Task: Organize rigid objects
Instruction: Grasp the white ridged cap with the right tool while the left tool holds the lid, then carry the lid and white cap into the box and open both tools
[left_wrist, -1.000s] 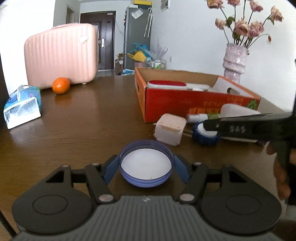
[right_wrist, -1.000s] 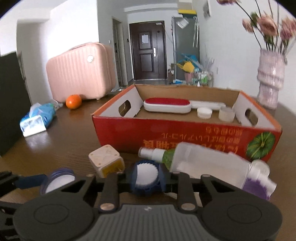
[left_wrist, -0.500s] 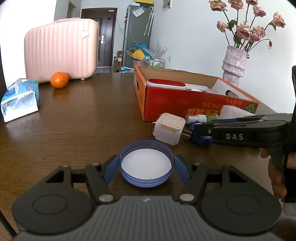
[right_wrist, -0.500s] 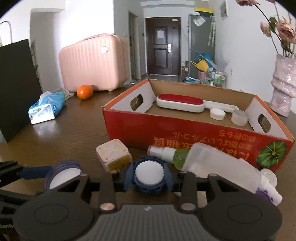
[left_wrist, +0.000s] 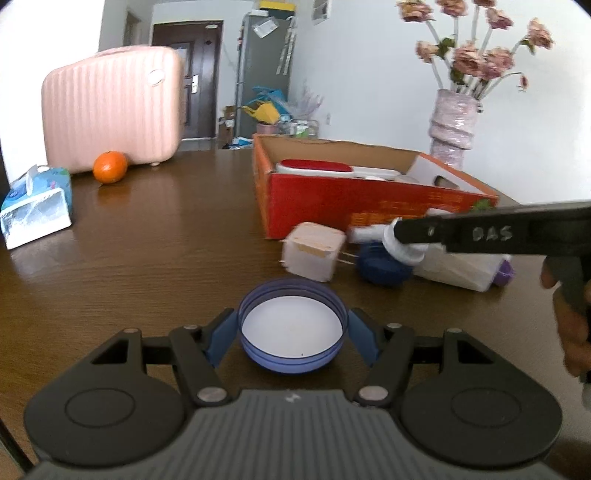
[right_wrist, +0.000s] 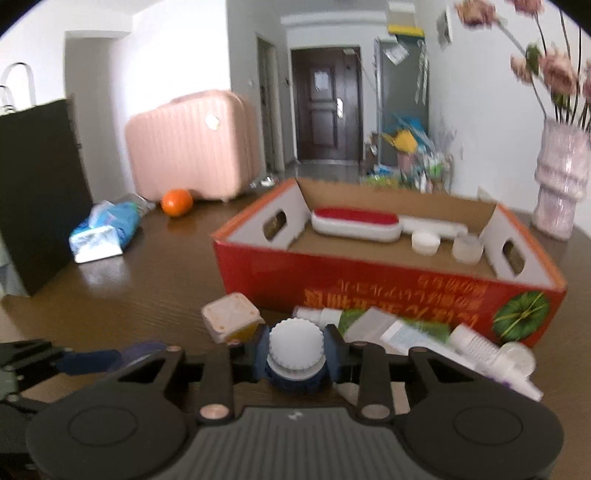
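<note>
A purple lid with a white inside rests on the brown table, with my left gripper shut on its sides. My right gripper grips a white ribbed cap between its blue pads, and its jaws are closing. The cap hangs just above a dark blue ring on the table, seen again as the blue ring under the pads. A pale cube and a lying spray bottle sit in front of the red cardboard box.
The box holds a red-and-white brush, a white lid and a clear cup. A pink suitcase, an orange and a tissue pack are far left. A flower vase stands behind the box.
My right gripper has risen a little, and the white cap now sits above the dark blue ring instead of inside it. My left gripper and the purple lid have stayed put.
</note>
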